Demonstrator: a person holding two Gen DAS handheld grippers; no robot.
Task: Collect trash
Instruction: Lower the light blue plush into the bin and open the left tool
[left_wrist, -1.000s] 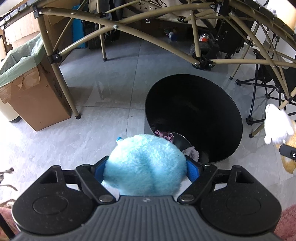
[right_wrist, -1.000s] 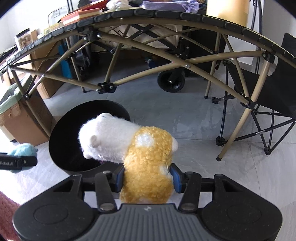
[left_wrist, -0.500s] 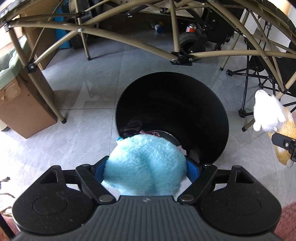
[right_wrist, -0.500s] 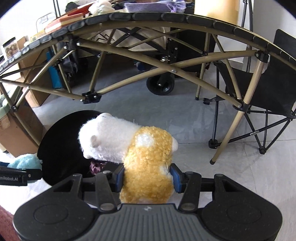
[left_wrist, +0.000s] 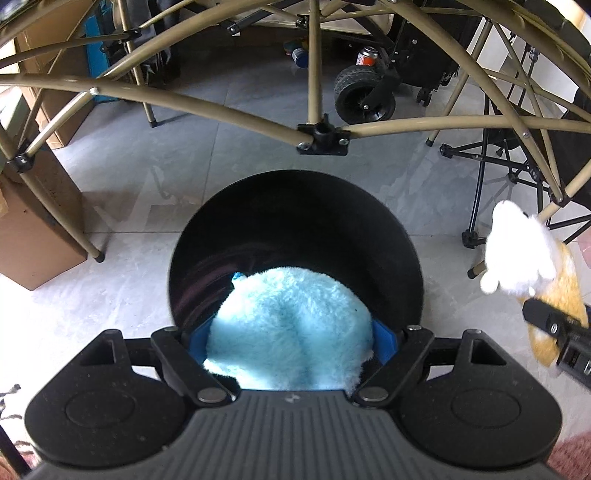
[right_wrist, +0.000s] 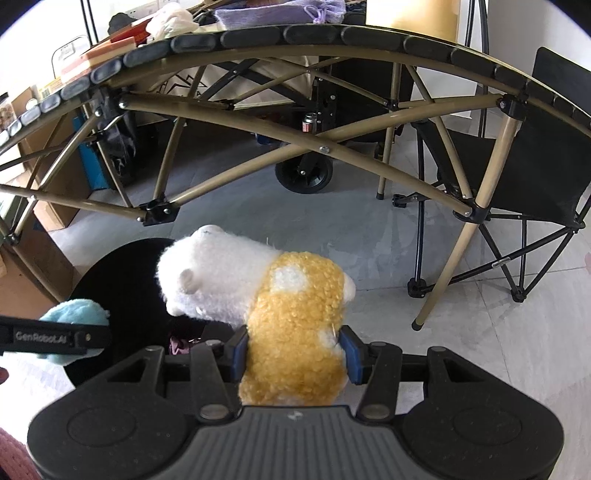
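My left gripper (left_wrist: 291, 341) is shut on a fluffy light-blue plush toy (left_wrist: 288, 328) and holds it over the near rim of a round black trash bin (left_wrist: 295, 229) on the floor. My right gripper (right_wrist: 293, 350) is shut on a white and yellow plush toy (right_wrist: 280, 314), to the right of the bin (right_wrist: 122, 280). The right gripper with its toy shows at the right edge of the left wrist view (left_wrist: 532, 273). The left gripper with the blue toy shows at the left of the right wrist view (right_wrist: 70, 328). Some pink cloth (right_wrist: 181, 345) lies inside the bin.
A folding table's tan tube frame (left_wrist: 321, 133) arches over the bin. A cardboard box (left_wrist: 33, 236) stands at the left. A black folding chair (right_wrist: 517, 177) stands at the right. A wheeled cart (left_wrist: 365, 96) sits behind, on the grey tile floor.
Both grippers have moved forward toward the bin. The blue toy has gone from short of the bin to over its near rim. The white and yellow toy has come closer to the bin.
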